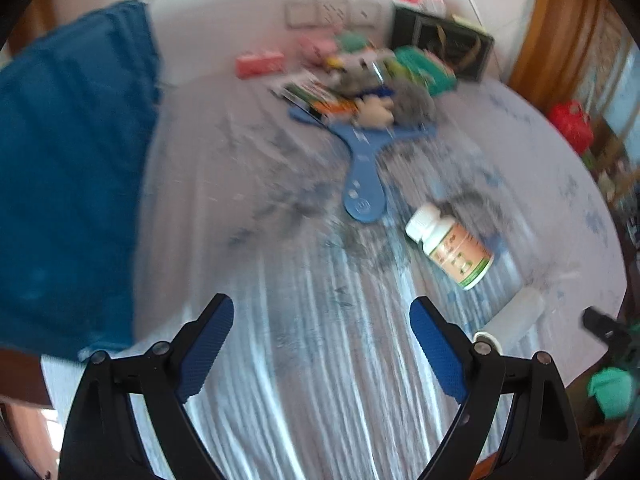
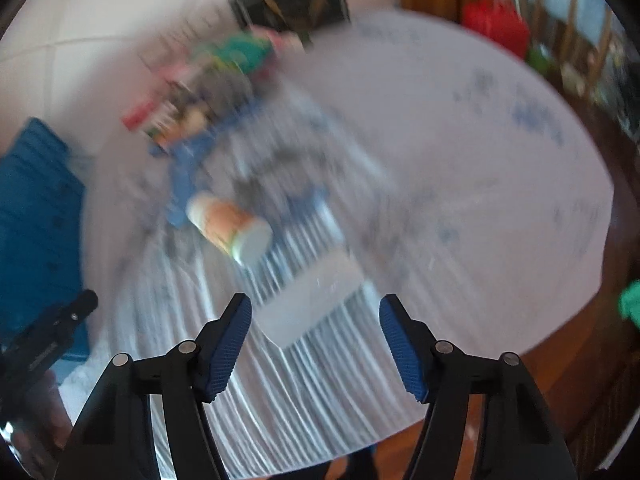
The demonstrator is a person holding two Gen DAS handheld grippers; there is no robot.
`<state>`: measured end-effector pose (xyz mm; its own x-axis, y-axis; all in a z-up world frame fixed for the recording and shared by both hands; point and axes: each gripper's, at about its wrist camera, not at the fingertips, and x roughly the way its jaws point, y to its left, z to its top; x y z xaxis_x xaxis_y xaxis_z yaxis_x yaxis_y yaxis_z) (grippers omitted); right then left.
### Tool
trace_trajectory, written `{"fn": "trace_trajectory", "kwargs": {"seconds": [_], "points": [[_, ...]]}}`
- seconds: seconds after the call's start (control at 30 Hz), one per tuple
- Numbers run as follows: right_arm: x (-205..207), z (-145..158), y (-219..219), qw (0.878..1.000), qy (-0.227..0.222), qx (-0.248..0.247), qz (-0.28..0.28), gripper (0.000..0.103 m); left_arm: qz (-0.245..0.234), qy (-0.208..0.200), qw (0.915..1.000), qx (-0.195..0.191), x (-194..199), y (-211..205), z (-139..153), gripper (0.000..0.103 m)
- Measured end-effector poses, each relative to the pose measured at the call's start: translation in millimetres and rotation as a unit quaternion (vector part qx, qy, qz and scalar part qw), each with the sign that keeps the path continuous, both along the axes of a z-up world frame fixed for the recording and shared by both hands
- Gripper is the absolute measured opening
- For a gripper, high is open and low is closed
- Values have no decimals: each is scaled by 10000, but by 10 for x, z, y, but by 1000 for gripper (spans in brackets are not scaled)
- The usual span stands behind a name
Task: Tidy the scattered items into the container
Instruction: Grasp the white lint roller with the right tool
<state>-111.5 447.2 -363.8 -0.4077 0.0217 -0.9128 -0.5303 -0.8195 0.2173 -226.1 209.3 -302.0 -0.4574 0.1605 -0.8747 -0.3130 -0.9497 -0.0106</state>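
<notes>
Blue fabric bin is sitting at 9 o'clock in the left wrist view, on a round table with a pale striped cloth. Left gripper is hanging over bare cloth, jaws spread wide, nothing between the pads. White pill bottle with an orange-green label is lying on its side at 2 o'clock from that gripper, well apart. Blue flat plastic piece is lying at 12 o'clock, its far end running under a heap of mixed clutter near the wall. Clear bottle is lying at 3 o'clock, just beside the right finger.

Right gripper is pointing down at the same clear bottle, which is lying just ahead of the fingertips; jaws are apart, not pressing on it. Pill bottle is at 11 o'clock there. Both views are motion-blurred.
</notes>
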Motion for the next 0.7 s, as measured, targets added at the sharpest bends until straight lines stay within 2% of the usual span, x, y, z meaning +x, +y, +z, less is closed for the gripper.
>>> {"fn": "trace_trajectory", "kwargs": {"seconds": [0.07,0.13,0.23,0.33,0.37,0.43,0.5,0.7], "points": [[-20,-212,-8,9993,-195,-167,-281,69,-137,-54,9999,52,-80,87,-138,90],[-52,-407,1,9973,-374,-317,-538,81,-171,-93,9997,155,-155,146,-252,90],[-99,-634,22,9941,-374,-677,-765,81,-168,-184,9995,216,-220,234,-403,90],[-219,-751,10,9957,-389,-514,-658,81,-128,-301,9992,209,-257,298,-523,90],[-251,-770,5,9966,-381,-472,-563,78,-105,-331,9991,228,-270,321,-558,90],[-355,-785,-25,9986,-381,-240,-286,61,-64,-360,9991,237,-296,359,-595,90],[-467,-741,-12,9985,-450,309,-17,52,-8,-347,9992,220,-313,416,-597,90],[-815,-759,356,9921,-548,881,701,47,334,-276,9986,300,-337,780,-562,90]]}}
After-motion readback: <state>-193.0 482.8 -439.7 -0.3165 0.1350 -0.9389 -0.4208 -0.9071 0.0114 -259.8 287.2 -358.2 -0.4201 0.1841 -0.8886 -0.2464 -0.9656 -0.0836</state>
